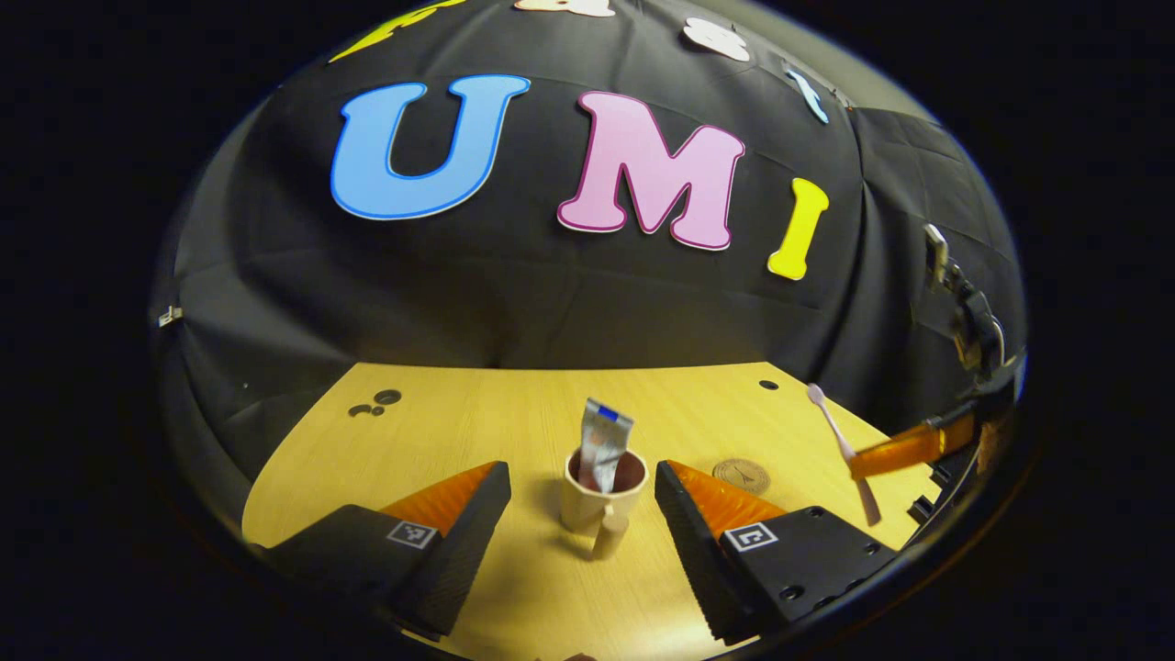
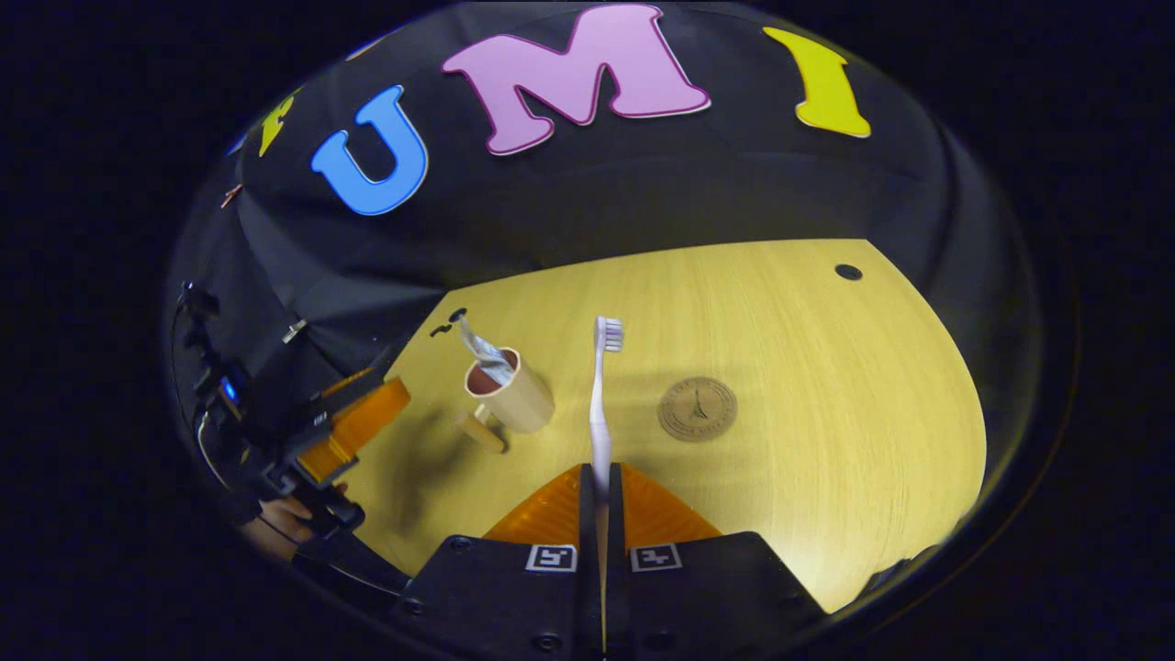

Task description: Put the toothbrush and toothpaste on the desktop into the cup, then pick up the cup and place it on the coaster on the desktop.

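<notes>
With toothbrush (image 2: 599, 404) pinched, right claw (image 2: 601, 487) closed; left claw (image 1: 583, 514) wide.

Little here can be read. The round brown coaster (image 2: 697, 408) on the worktop (image 2: 826, 386) carries a stamped emblem, a small dark figure at its middle ringed by lettering along the rim, but the characters are too small and blurred to make out in either view. The toothpaste (image 1: 604, 445) tube standing in the cup (image 1: 601, 500) has a blue band near its top and grey print on its body; none of it is legible. The fingers of the right tool (image 2: 601, 477) and of the left tool (image 1: 583, 514) each bear a square black-and-white coded marker, a pattern with no words or numbers.
</notes>
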{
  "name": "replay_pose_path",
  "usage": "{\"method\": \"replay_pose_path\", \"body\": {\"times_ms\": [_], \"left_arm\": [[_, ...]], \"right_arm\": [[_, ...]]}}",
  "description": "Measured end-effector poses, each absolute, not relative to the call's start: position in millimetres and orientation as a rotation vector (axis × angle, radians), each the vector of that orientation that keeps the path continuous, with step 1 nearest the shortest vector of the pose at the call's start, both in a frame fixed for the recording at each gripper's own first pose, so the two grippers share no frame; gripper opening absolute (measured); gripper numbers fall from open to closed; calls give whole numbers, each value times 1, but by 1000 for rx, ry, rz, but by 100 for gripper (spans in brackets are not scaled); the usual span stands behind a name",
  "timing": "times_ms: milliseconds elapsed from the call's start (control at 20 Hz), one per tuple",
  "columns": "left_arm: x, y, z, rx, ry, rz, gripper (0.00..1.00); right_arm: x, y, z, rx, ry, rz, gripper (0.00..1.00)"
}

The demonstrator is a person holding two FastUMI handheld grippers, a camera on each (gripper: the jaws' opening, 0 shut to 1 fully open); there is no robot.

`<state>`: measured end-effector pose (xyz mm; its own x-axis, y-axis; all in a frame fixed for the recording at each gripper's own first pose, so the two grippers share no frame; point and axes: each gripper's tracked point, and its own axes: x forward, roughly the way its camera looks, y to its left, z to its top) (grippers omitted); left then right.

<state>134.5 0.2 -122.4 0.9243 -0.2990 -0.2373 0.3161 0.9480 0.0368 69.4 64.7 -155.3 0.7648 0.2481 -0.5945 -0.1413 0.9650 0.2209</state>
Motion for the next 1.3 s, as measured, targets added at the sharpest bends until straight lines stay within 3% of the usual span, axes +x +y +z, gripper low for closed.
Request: {"method": "replay_pose_path", "body": {"times_ms": [500, 1300], "left_arm": [[44, 34, -145, -49, 301, -217, 98], [34, 67, -182, -162, 354, -89, 98]], "right_arm": [[153, 138, -114, 237, 470, 311, 6], [234, 179, -163, 333, 326, 312, 6]]}}
